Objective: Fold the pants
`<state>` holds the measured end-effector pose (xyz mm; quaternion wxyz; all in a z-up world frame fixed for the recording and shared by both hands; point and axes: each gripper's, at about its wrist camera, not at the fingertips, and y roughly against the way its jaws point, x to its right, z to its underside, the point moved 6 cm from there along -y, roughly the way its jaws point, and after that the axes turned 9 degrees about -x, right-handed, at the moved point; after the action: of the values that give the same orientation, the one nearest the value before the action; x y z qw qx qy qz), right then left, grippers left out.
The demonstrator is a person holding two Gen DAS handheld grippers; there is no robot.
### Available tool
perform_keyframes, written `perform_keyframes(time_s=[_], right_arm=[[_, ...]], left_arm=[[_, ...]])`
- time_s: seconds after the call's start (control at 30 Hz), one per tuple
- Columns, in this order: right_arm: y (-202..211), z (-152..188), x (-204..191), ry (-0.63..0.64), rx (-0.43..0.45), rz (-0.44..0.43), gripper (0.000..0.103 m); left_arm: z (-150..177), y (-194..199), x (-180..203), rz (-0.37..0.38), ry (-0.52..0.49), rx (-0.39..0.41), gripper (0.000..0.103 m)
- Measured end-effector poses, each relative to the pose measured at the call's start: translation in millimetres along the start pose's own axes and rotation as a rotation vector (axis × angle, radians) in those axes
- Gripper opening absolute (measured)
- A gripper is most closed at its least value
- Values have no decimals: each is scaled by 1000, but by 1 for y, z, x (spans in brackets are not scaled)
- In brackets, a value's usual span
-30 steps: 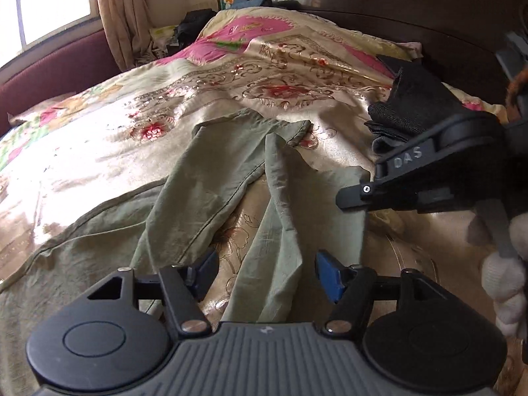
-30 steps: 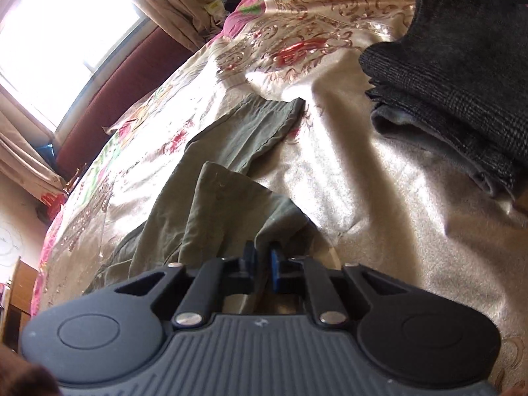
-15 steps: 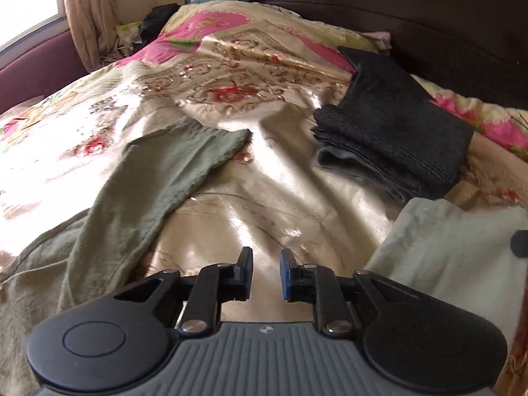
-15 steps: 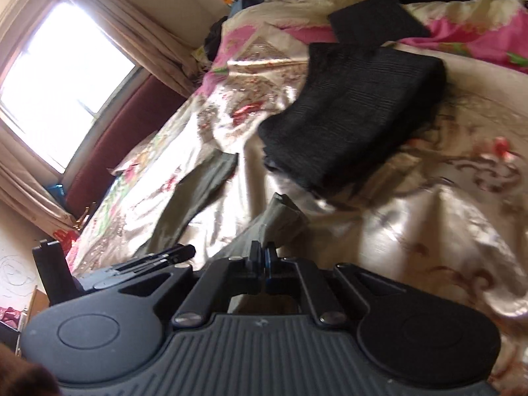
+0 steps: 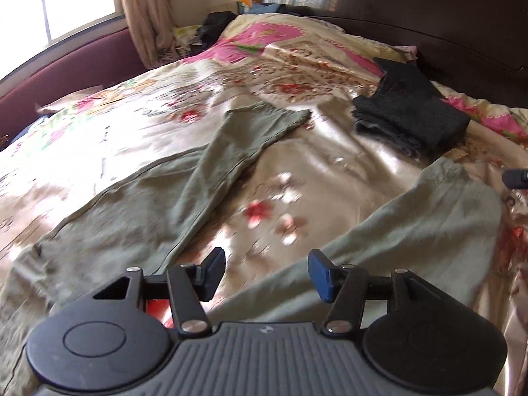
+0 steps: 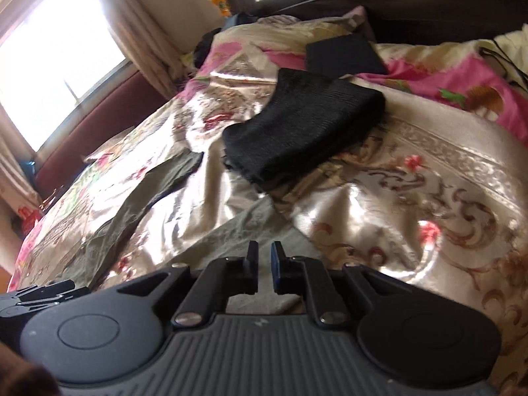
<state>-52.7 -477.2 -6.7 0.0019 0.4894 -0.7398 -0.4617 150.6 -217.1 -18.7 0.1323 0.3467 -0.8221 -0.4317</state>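
fingers parting on both grippers, nothing held

your left gripper [image 5: 266,274] has its blue pads [image 5: 319,277] standing wide and still spreading, with only bedspread and cloth showing far behind the gap. your right gripper [image 6: 263,265] shows a narrow slit between its pads [image 6: 279,264], also widening, and no fabric is pinched there; one trouser leg lies on the bed below and beyond them.

the olive green pants [image 5: 158,204] are spread on the satin floral bedspread [image 5: 297,171] with the legs splayed apart in a v. one leg runs up and away to a hem near the middle of the bed; the other [image 5: 439,217] runs off to the right, its hem close to the tip of your right gripper, which pokes in at the right edge of the left view.

between and beyond the two hems sits a folded stack of dark knit clothes [image 6: 307,132], near the right leg's end but apart from it. a flat black rectangular item [image 6: 343,56] lies behind the stack, nearer the dark headboard [image 5: 429,16]. a curtained window [image 6: 56,66] and a maroon padded ledge [image 5: 66,76] border the far left side. the bedspread is rumpled and glaring under the light, and the near cloth is motion-blurred.
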Motion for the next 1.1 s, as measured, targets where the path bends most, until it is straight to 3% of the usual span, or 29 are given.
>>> perform_keyframes(time_s=[0.07, 0.17, 0.23, 0.27, 0.33, 0.37, 0.4, 0.53, 0.73, 0.87, 1.1], right_arm=[[-18, 7, -32, 78, -50, -98, 32], [-58, 18, -72, 190, -120, -152, 33], [-94, 19, -78, 212, -177, -89, 33], [-110, 20, -74, 217, -195, -36, 33], [-131, 16, -67, 232, -211, 39, 23], [-134, 12, -68, 227, -218, 68, 24], [-128, 9, -72, 218, -211, 78, 32], [-96, 6, -117, 375, -128, 19, 33], [-128, 19, -201, 581, -200, -82, 34], [-157, 36, -259, 669, -261, -181, 34], [-197, 60, -324, 669, -345, -296, 35]], left_arm=[[32, 9, -24, -67, 66, -18, 70], [76, 15, -60, -150, 181, -76, 70], [103, 14, -82, -183, 239, -134, 70], [112, 16, -91, -195, 254, -138, 71], [124, 27, -102, -200, 267, -130, 71], [126, 33, -106, -203, 272, -123, 71], [127, 40, -110, -200, 276, -109, 71], [122, 58, -132, -203, 295, -37, 71], [84, 50, -166, -275, 232, 35, 71], [63, 25, -174, -231, 205, 21, 71], [59, -23, -177, -258, 243, -45, 71]])
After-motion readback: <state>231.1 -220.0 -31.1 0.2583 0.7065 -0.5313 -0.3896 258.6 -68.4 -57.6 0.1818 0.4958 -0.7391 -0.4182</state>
